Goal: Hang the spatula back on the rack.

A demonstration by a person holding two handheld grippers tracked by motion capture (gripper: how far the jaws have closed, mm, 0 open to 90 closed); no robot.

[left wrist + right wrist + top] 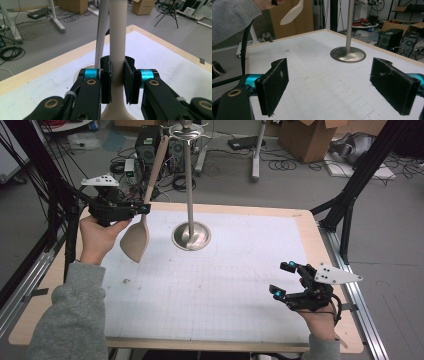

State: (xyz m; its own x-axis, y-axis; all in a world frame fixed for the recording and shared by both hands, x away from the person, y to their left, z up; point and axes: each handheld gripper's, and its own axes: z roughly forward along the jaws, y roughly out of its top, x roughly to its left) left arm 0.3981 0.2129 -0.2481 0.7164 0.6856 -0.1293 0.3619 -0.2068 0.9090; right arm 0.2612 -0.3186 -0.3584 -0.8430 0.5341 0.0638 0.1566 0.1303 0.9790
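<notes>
Above table (260, 270): wooden spatula (136, 240) clamped in left claw (144, 209).

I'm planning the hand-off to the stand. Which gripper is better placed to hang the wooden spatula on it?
Left. The left gripper is shut on the wooden spatula, holding it in the air beside the stand. The right gripper is open, holds nothing, and sits near the table's front right edge.
</notes>
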